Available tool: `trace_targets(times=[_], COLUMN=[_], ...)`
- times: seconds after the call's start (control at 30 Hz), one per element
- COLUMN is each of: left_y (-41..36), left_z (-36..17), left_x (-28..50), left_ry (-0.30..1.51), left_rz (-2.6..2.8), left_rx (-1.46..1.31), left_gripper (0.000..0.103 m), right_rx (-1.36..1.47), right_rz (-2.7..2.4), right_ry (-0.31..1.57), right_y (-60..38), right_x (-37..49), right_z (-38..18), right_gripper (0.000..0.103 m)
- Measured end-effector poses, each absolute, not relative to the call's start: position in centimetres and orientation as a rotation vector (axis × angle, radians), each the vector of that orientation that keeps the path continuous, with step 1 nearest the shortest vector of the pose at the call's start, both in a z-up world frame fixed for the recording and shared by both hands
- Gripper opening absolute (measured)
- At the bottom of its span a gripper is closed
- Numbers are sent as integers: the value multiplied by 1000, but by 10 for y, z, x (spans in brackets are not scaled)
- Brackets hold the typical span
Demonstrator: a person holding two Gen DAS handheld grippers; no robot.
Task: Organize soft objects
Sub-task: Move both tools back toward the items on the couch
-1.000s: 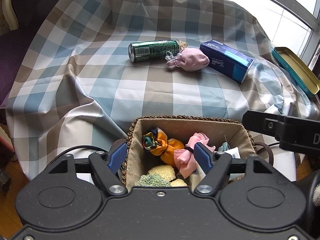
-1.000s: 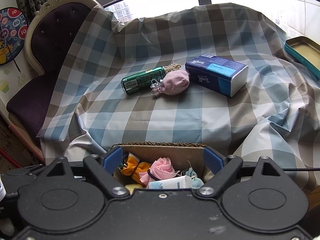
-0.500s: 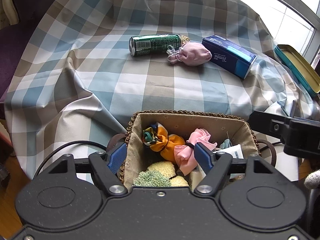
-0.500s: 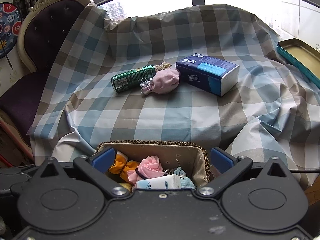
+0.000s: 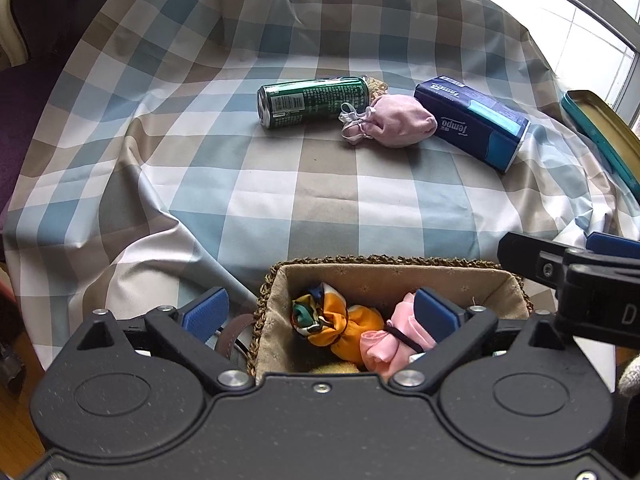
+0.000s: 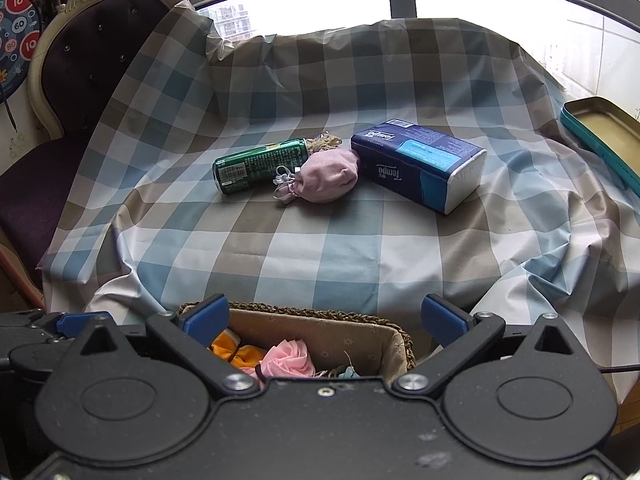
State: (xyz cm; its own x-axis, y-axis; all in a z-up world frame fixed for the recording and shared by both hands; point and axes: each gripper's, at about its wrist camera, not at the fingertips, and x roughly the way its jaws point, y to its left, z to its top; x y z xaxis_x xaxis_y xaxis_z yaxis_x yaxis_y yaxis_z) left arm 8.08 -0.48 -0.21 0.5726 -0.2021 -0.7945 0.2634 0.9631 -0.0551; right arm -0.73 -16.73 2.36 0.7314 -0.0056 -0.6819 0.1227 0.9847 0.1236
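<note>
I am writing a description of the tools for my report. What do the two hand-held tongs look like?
Both tongs, left and right, have matte black plastic bodies with two round covers, silver screws and angular black fingers tipped with ribbed blue pads. The right one looks dusty. A light knitted glove shows at the left view's edge.

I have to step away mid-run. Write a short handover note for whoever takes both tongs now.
Left tongs: jaws just opened wide, nothing gripped, over the basket.
Right tongs: jaws just opened wide, nothing gripped, over the basket's near end.
Done: orange pouch and pink pouch lie in the basket with other soft bits.
Left: lilac pouch lies on the checked cloth, touching the green can, next to the tissue pack. A frilly beige piece sits behind it. Tissue pack may count as soft.
</note>
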Motion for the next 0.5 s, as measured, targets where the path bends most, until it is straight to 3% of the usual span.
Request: trace_targets(times=[0.5], left_y=[-12], left_z=[-10], left_x=[153], left_ry=[953], left_rz=[-238], left_rx=[102], left_gripper=[98], right_rx=[162], right_rz=[-98], right_ry=[790], right_y=[-188], right_x=[104], right_z=[8], right_gripper=[103])
